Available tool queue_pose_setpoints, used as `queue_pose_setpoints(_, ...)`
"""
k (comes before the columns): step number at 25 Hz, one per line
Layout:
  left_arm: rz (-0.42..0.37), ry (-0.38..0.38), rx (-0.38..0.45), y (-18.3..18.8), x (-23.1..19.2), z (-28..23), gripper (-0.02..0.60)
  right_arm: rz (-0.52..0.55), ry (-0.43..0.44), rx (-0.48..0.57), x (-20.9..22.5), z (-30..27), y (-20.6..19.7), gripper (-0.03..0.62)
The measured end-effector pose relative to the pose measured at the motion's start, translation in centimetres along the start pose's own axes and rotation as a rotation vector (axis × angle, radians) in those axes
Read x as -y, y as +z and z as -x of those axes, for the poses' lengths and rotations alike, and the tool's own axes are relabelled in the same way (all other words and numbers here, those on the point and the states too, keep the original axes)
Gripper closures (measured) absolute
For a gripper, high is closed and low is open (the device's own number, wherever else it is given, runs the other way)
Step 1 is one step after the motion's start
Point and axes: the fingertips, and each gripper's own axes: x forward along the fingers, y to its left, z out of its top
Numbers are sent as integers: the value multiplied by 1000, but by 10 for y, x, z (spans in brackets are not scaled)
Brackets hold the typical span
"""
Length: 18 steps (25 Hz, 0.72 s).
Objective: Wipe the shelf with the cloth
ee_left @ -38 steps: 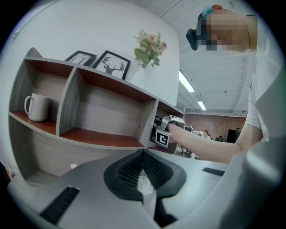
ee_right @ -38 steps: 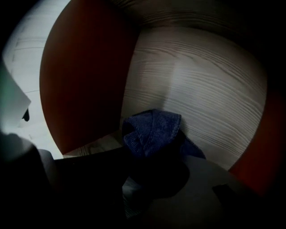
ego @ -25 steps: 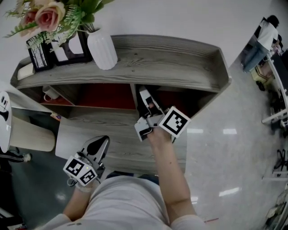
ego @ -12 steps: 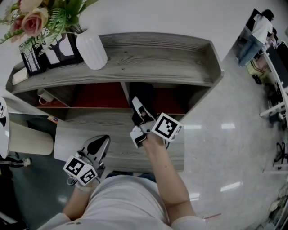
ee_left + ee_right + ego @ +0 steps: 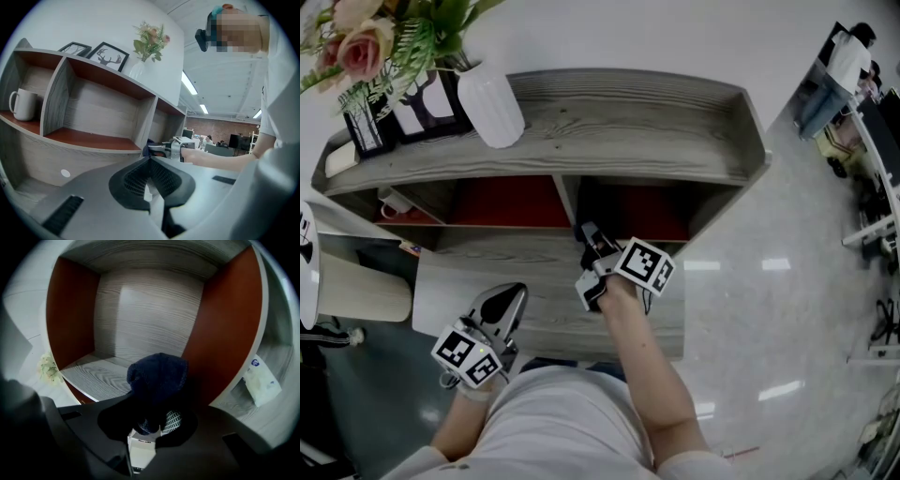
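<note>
Navy cloth (image 5: 157, 378) is clamped in the right gripper (image 5: 151, 423), bunched at the front of the shelf's (image 5: 619, 122) right cubby, lower end lost in shadow. Jaws of the left gripper (image 5: 150, 169) are pressed together on nothing, well apart.

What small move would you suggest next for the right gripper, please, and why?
Probably ease the right gripper forward and press the cloth onto the grey panel: its jaws are shut on the cloth at the compartment's mouth, seemingly not yet touching wood.

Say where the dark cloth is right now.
In the right gripper view, the dark cloth is clamped in the right gripper, held before the shelf's right-hand compartment.
</note>
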Motion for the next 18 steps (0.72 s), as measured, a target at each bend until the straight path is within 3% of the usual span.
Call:
queue_pose_setpoints(11, 7, 11, 11, 2, -3, -3, 566, -4, -77, -106, 9, -28, 21, 493)
queue_pose_setpoints(18, 14, 40, 21, 4, -10, 1, 566, -6, -19, -97, 0, -50, 42, 493)
